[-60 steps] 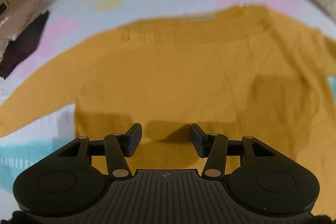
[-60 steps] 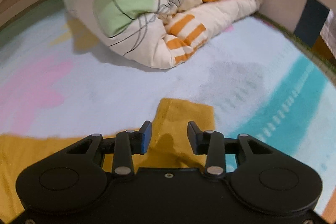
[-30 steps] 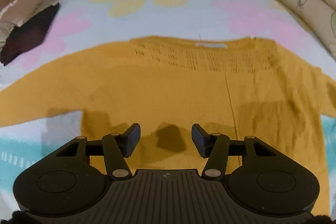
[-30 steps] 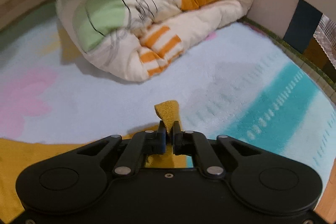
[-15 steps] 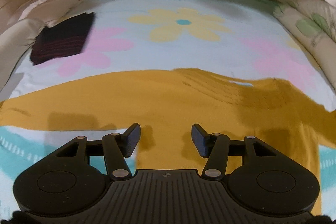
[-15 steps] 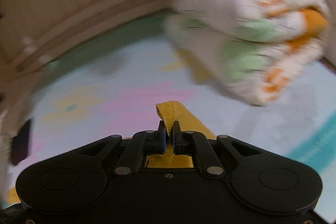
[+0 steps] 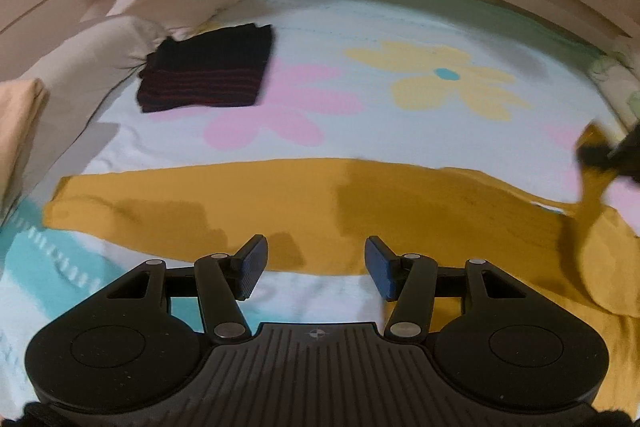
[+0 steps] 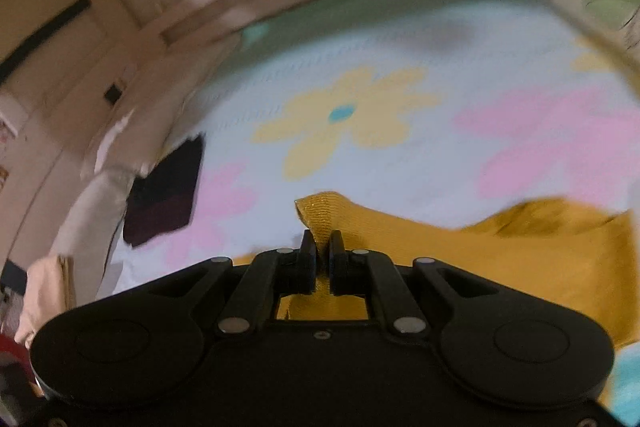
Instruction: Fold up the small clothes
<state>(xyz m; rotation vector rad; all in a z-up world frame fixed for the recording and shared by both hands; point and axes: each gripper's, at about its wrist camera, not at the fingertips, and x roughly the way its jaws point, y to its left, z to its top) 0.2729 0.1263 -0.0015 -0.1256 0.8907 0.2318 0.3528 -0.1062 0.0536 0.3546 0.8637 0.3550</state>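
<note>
1. Step in hand, by my read: first sleeve fold on the mustard sweater [image 7: 360,203]. The right gripper [image 8: 320,259] is clamped on the cuff of one sleeve [image 8: 320,215], jaws pressed together with knit pinched between them and a tab of cuff sticking up above the fingertips.
2. Sweater lies on the flowered blanket [image 7: 400,27], spread flat across its near part, below the pink flower and the yellow flower. The far sleeve [image 7: 120,203] is stretched out flat toward the side where the folded dark garment [image 7: 208,71] sits, well apart from it.
3. In the left wrist view the right gripper [image 7: 608,155] shows at the edge, cuff lifted off the blanket, sleeve fabric draped down from it onto the sweater body.
4. Left gripper [image 7: 316,263] is half open, nothing between the pads. It hangs above the sweater's lower edge, beside the armpit of the flat sleeve, with bare blanket under the fingers. Contact with the cloth: cannot tell.
5. Right wrist view is motion-blurred, so fine detail on the fabric is not readable.
6. Next move likely calls for: lay the held cuff across the sweater body toward the flat sleeve's side, keep the fold line straight at the shoulder, release only once the sleeve lies flat.
7. Left gripper would then take the flat sleeve's cuff for the mirror fold, or pin the body so it does not drag.
</note>
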